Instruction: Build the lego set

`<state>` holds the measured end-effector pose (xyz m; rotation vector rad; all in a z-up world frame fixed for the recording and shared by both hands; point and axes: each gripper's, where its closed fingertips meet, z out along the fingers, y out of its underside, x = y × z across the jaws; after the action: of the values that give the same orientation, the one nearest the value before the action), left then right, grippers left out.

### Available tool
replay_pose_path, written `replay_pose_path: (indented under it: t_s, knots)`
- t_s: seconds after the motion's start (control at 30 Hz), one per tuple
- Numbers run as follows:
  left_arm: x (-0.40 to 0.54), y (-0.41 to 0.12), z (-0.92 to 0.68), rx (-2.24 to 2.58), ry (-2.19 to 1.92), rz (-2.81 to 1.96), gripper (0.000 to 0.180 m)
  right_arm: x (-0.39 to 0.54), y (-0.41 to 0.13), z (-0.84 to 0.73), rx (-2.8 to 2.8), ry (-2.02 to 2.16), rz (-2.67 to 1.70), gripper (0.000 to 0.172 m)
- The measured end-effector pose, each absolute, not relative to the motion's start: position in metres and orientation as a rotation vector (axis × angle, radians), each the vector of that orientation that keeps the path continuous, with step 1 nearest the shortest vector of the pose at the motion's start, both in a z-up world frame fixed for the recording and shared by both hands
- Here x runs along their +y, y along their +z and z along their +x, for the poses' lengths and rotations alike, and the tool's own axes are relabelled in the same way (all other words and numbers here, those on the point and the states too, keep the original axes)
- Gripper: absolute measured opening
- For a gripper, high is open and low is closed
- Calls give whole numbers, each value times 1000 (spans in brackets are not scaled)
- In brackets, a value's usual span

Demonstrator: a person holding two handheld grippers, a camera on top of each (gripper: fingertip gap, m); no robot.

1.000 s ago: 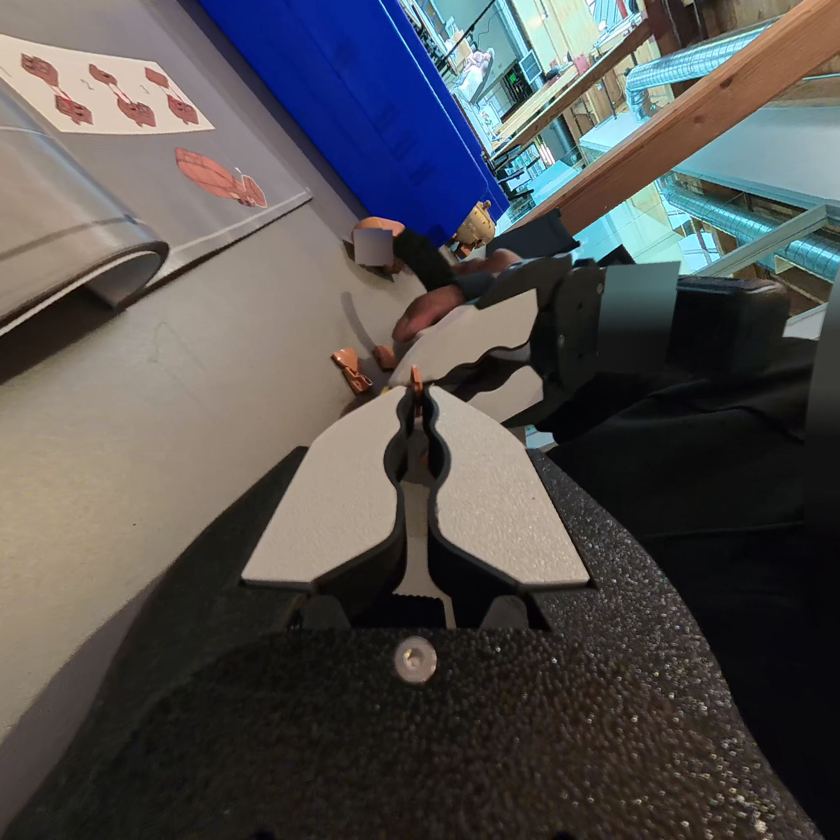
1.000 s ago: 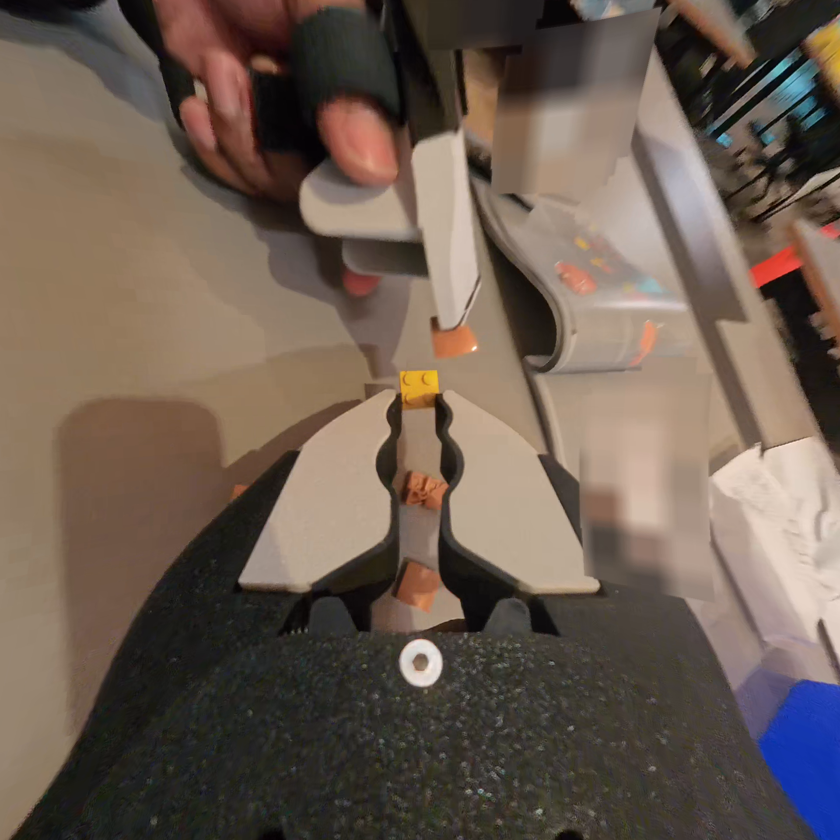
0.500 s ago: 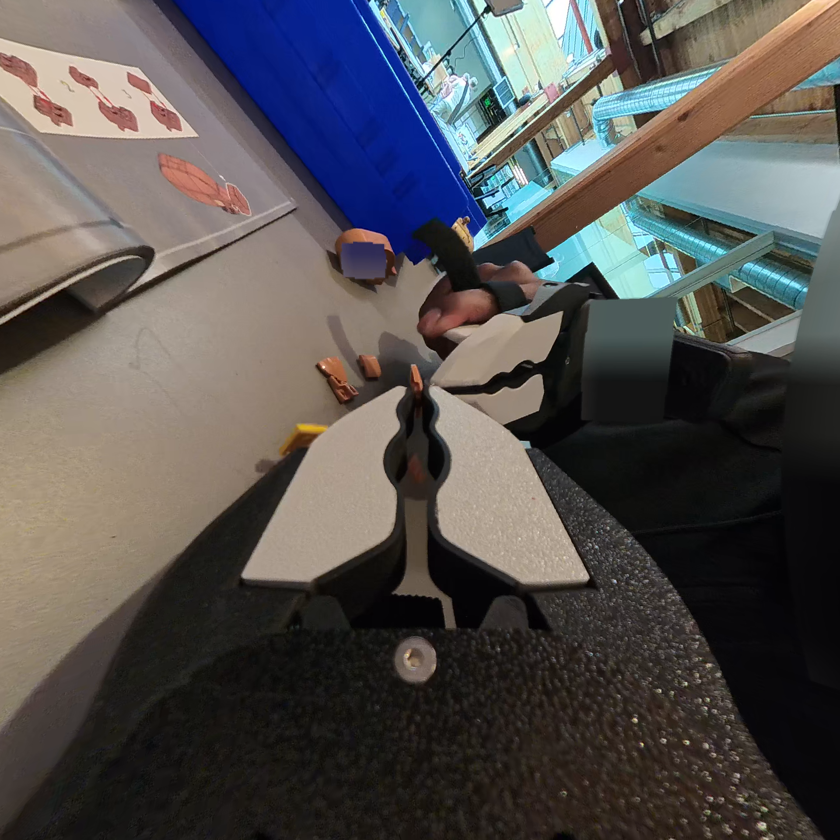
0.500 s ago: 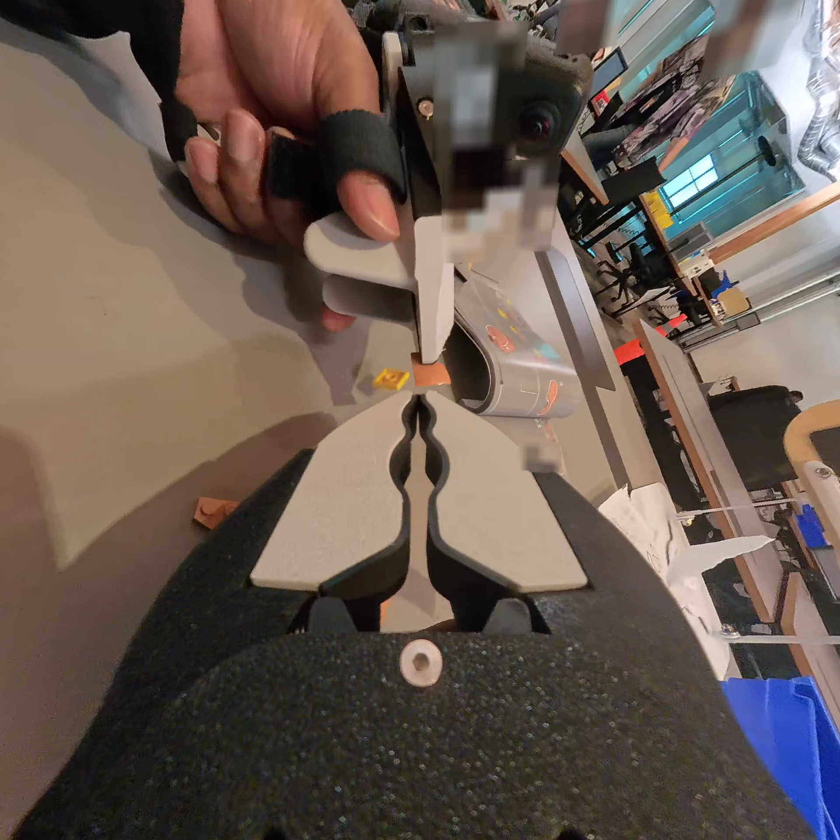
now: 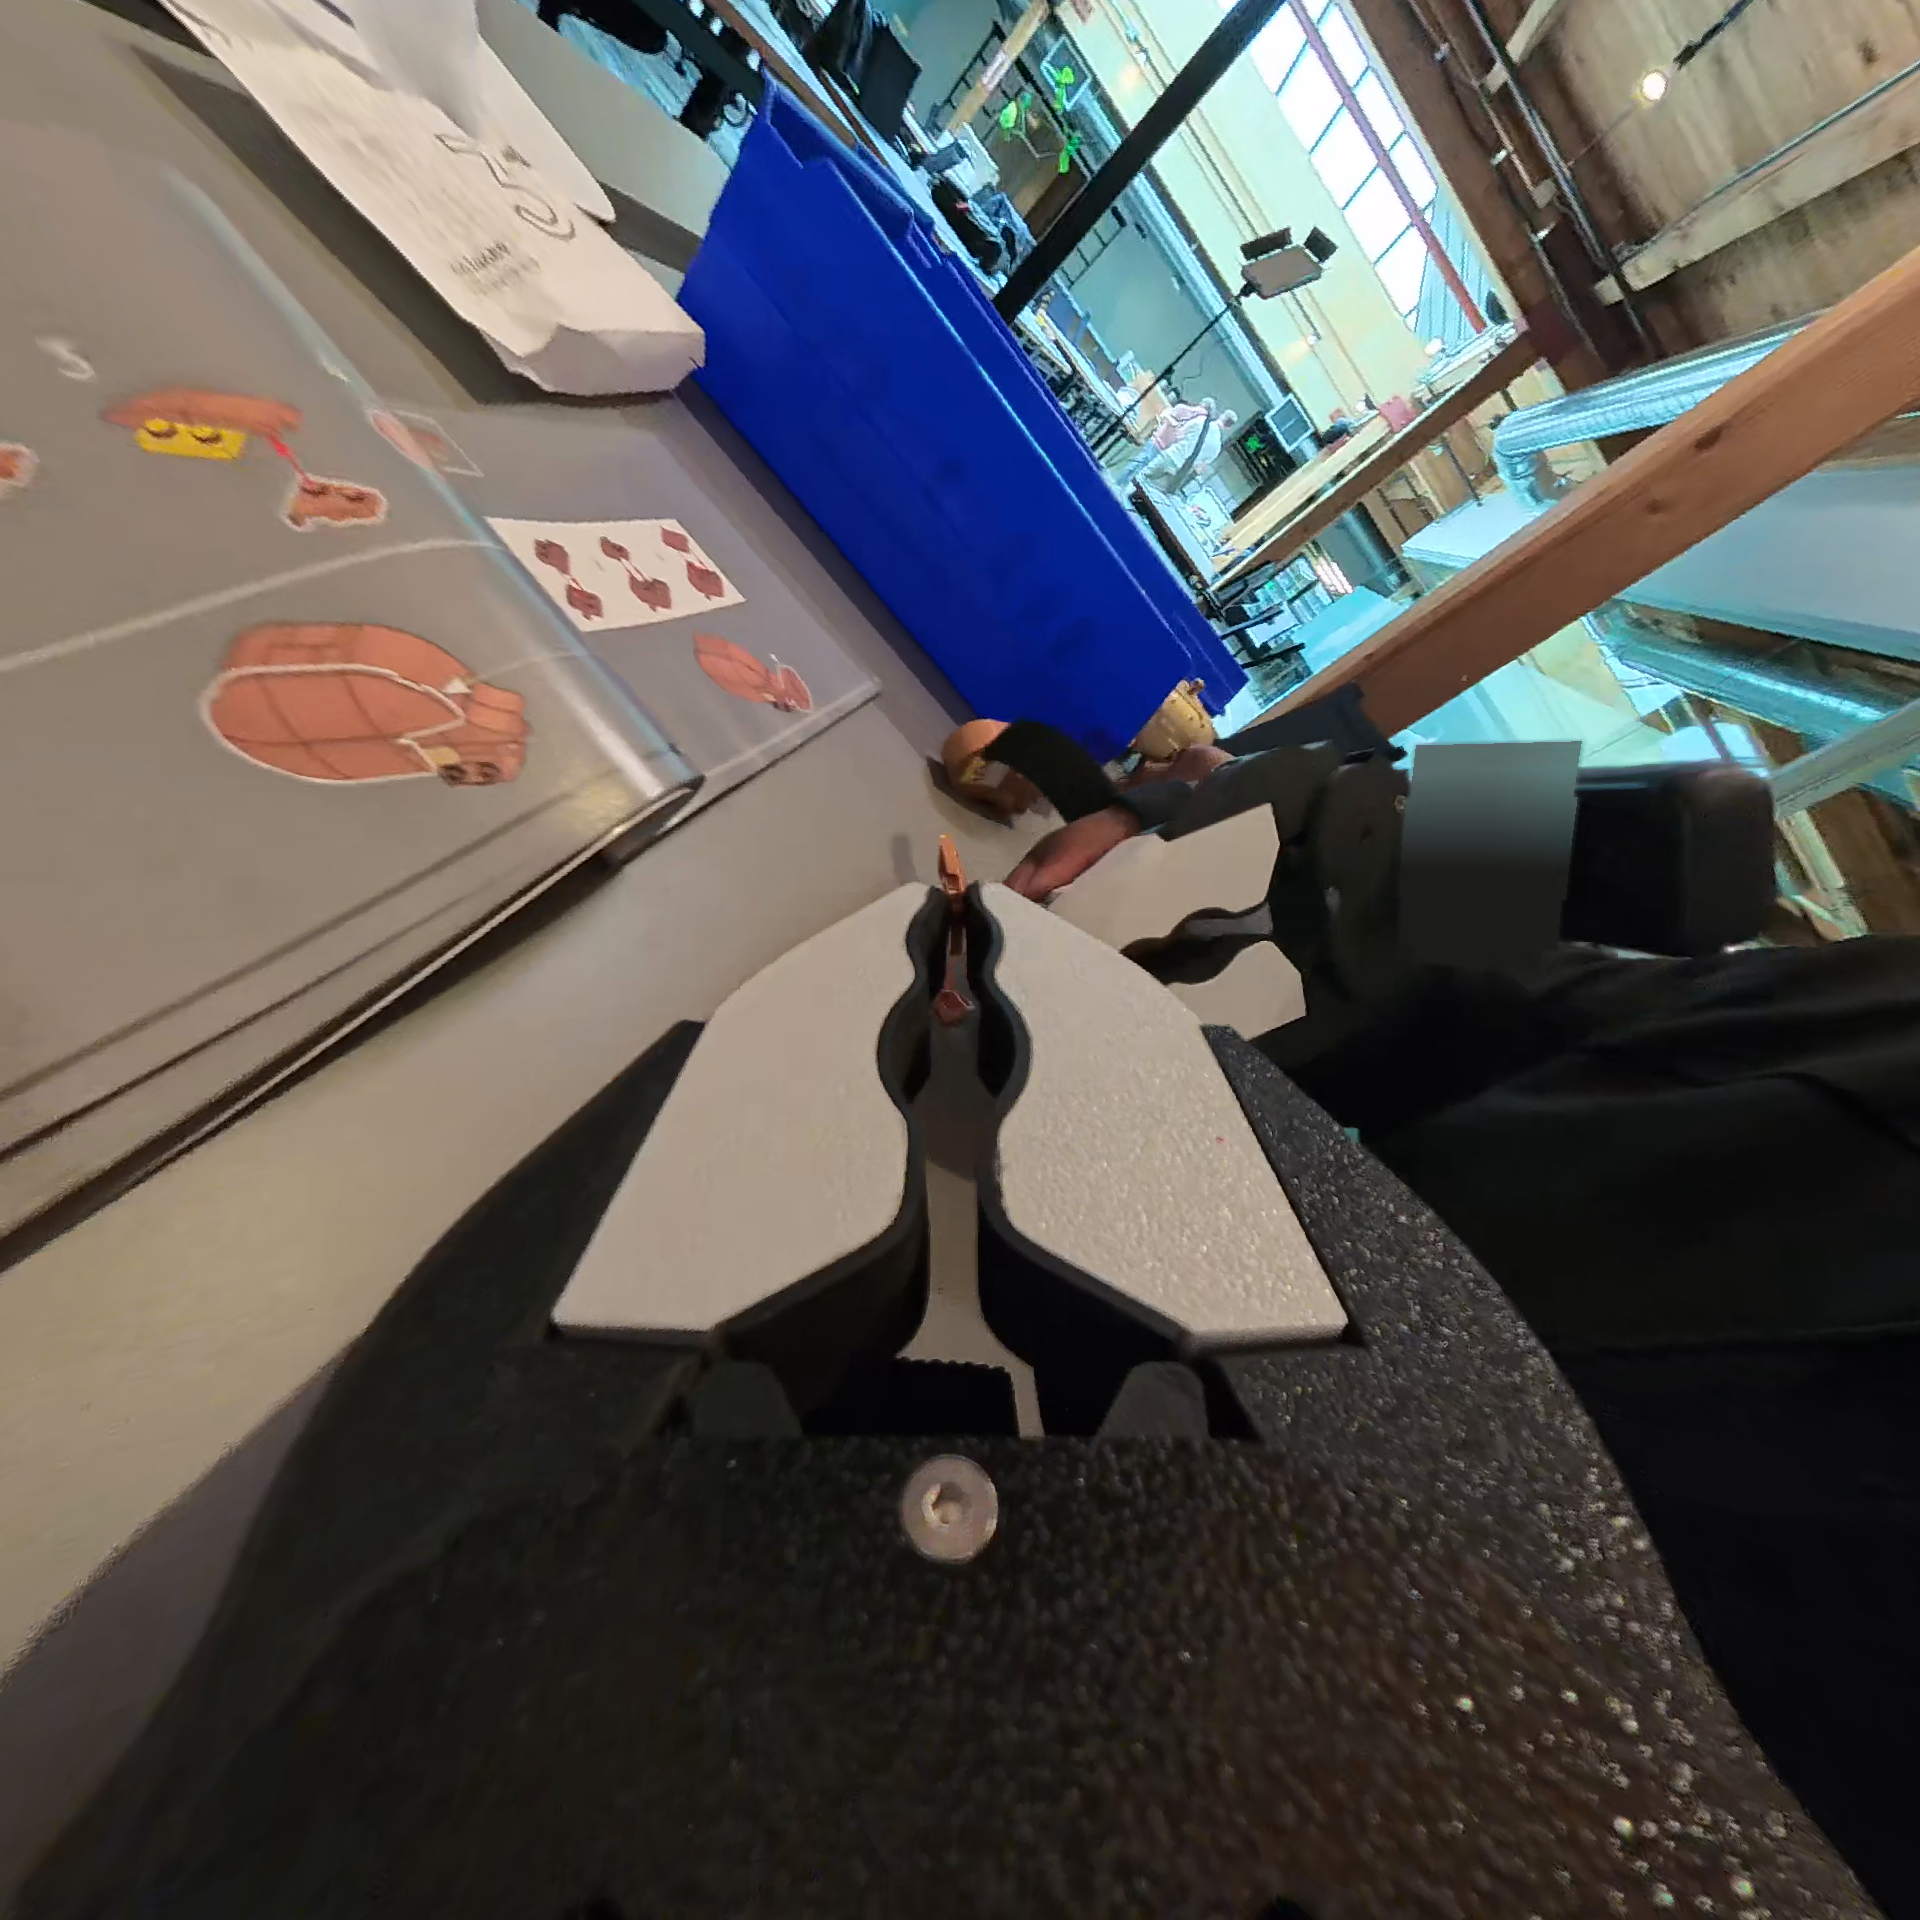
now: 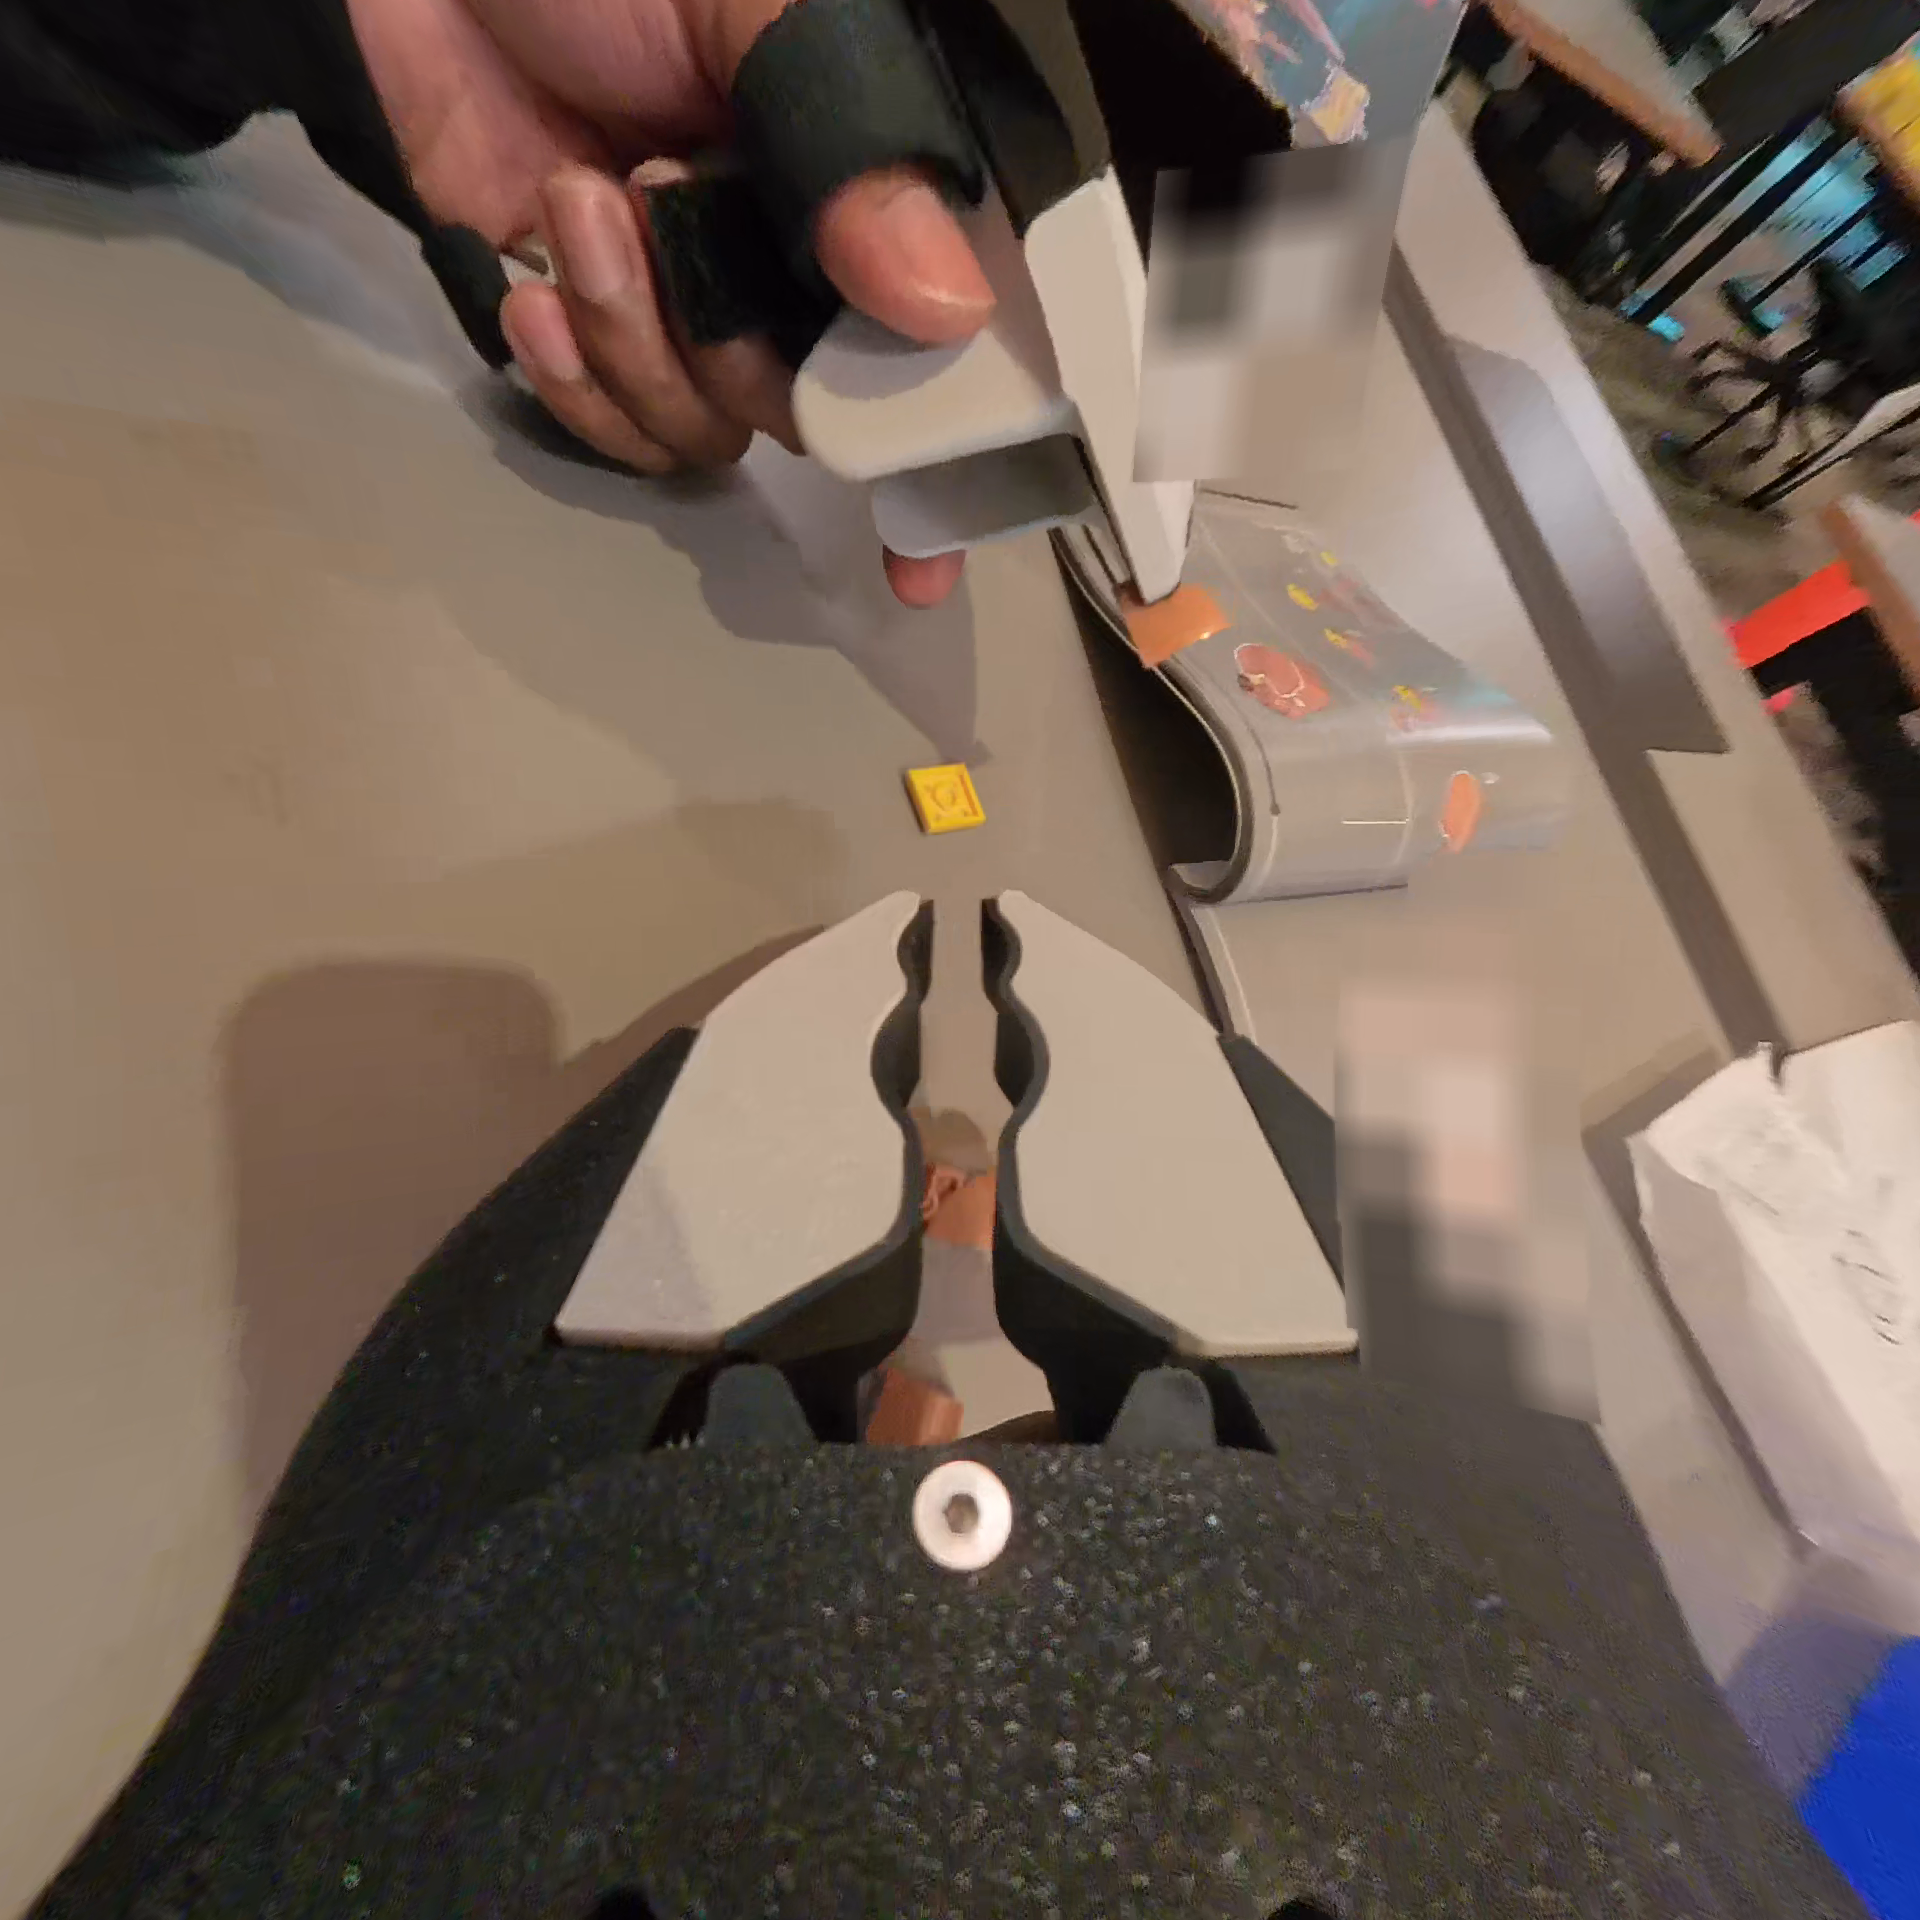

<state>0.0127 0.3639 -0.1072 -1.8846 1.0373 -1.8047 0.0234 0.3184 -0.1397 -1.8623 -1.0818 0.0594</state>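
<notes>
The left claw (image 5: 951, 902) is pinched tight on a thin orange-brown plastic piece (image 5: 950, 873), held edge-on above the grey desk (image 5: 312, 1195) with its tip poking past the fingertips. The right claw (image 6: 958, 914) stands narrowly apart, holding nothing, just short of a small yellow tile (image 6: 943, 799) lying flat on the desk near an open instruction booklet (image 6: 1351, 810). Both pieces look light, stiff and smooth; the tile likely needs gripping by its 2 opposite edges.
</notes>
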Motion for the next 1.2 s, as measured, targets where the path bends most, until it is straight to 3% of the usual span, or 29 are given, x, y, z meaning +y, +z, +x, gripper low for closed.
replay_pose_path:
  t_s: [0.2,0.3,0.4,0.63,1.03,1.2]
  knots:
    - [373,-116,12,1062,-1715,-1890,3,347,-167,6,-1162,136,-2072,28]
    - [376,-118,10,1041,-1735,-1901,3,357,-177,-3,-1195,126,-2105,30]
    - [379,-114,9,1030,-1752,-1870,3,363,-180,-4,-1178,122,-2130,16]
    - [381,-98,7,1053,-1773,-1721,3,365,-171,8,-1041,219,-2150,1]
    - [373,-81,6,1070,-1846,-1547,3,363,-119,24,-697,689,-1985,1]
    - [359,-68,3,1110,-1968,-1416,3,347,-73,11,-560,1171,-1748,1]
